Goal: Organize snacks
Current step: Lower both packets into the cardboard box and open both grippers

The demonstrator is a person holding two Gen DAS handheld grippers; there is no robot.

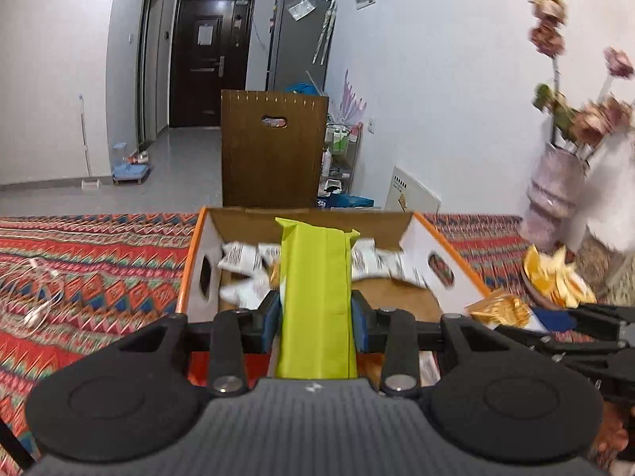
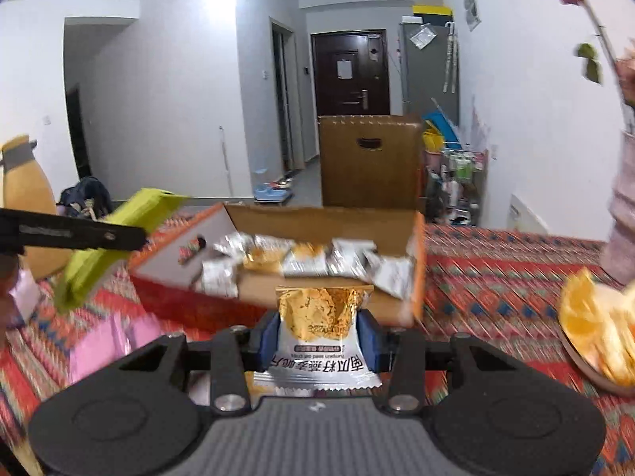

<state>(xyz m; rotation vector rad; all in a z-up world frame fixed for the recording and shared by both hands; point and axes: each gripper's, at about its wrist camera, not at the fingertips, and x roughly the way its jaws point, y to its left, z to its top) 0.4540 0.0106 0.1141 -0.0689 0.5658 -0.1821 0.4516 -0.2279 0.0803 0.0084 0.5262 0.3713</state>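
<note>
My left gripper (image 1: 315,319) is shut on a long lime-green snack pack (image 1: 315,297) and holds it just in front of the open cardboard box (image 1: 456,254). Several small white and gold snack packets (image 1: 242,258) lie inside the box. My right gripper (image 2: 317,335) is shut on a gold and white snack packet (image 2: 319,325) just before the box's near wall (image 2: 416,277). The green pack (image 2: 115,238) and the left gripper's arm (image 2: 71,234) show at the left of the right wrist view. The gold packet (image 1: 500,311) shows at the right of the left wrist view.
The box stands on a red patterned cloth (image 1: 91,261). A plate of orange slices (image 2: 595,329) sits to the right, beside a pink vase of flowers (image 1: 555,194). A pink packet (image 2: 115,341) lies at the left. A yellow bottle (image 2: 27,206) stands far left.
</note>
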